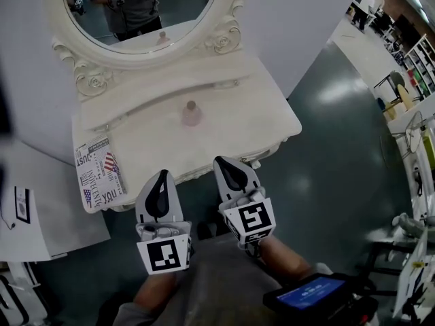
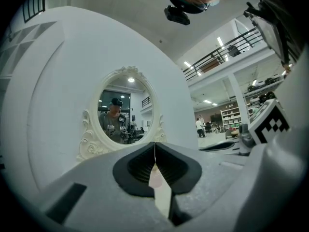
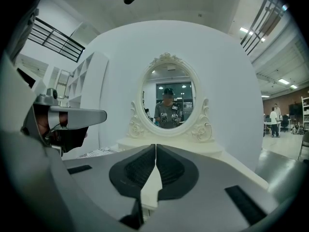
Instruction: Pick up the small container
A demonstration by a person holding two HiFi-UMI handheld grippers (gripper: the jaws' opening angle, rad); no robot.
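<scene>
One white dressing table (image 1: 262, 117) fills the view, with its oval mirror (image 1: 170, 9) behind. A hurried reach could bang a gripper on the table's front edge. Short of the table hang the left gripper (image 1: 162, 176) and right gripper (image 1: 224, 163), each with jaws pressed together on nothing. Going in unopened would likely topple the small container (image 1: 191, 114), which stands upright mid-table below the mirror, well apart from both. A newsprint sheet (image 1: 98, 175) at the table's left end shows "JUST"; the other print is too small to read.
</scene>
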